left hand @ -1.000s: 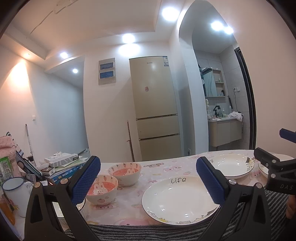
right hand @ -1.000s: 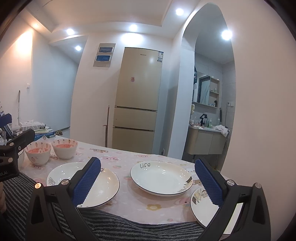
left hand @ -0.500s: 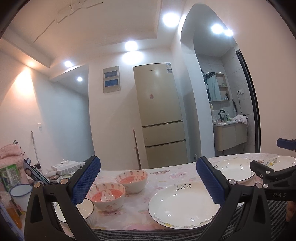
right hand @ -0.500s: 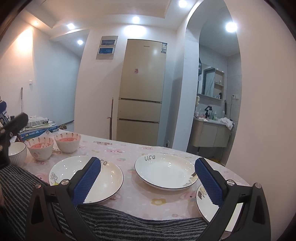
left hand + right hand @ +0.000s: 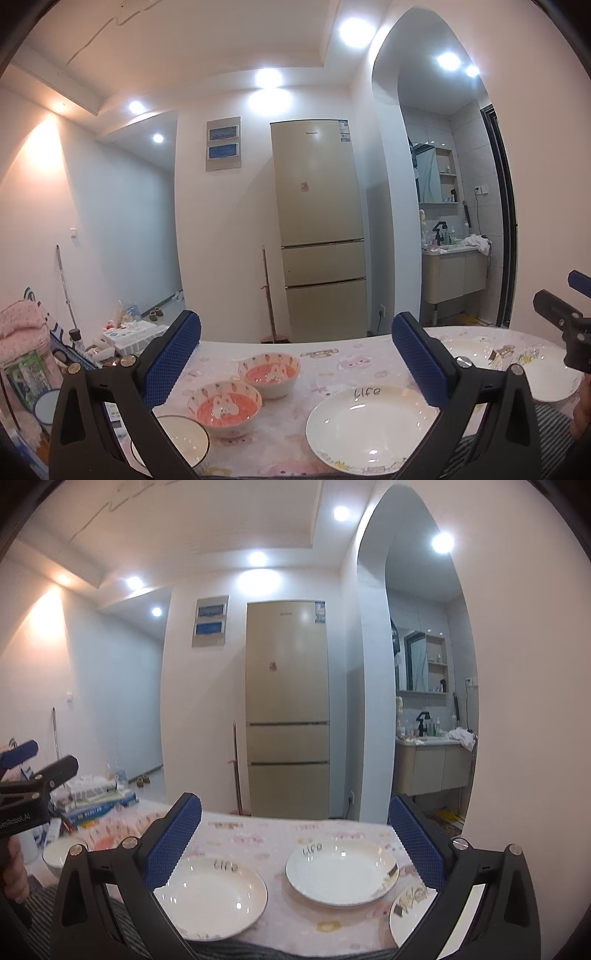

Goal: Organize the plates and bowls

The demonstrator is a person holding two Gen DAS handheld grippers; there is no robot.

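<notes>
The left gripper (image 5: 295, 350) hangs above the near edge of the worktop (image 5: 332, 354) with its blue-padded fingers (image 5: 173, 360) spread wide and nothing between them; it touches none of the dishes. The right gripper (image 5: 293, 834) is held the same way, spread wide and empty, above the worktop's near edge.

From the left wrist view, two carrot-patterned bowls (image 5: 224, 406) with pink insides stand side by side, nearly touching, left of centre. A plain white bowl (image 5: 183, 441) sits nearer, partly hidden behind the left finger. To the right lies a white plate marked "life" (image 5: 365, 428), and beyond it two more plates (image 5: 550, 382) near the right end, one largely blocked by the finger. This view alone shows the clutter at the left end: a pink bundle (image 5: 22, 332) and an enamel mug (image 5: 46, 406). The right gripper's tip shows at its right edge.

The right wrist view shows what the other hides: two "life" plates (image 5: 341, 871) side by side and apart, and a third, patterned plate (image 5: 410, 912) at the near right, cut off by the finger. The carrot bowls seem only a pinkish smear behind the left finger there. A stack of books (image 5: 99, 801) lies at the far left, and a fridge (image 5: 288, 709) stands behind the worktop.
</notes>
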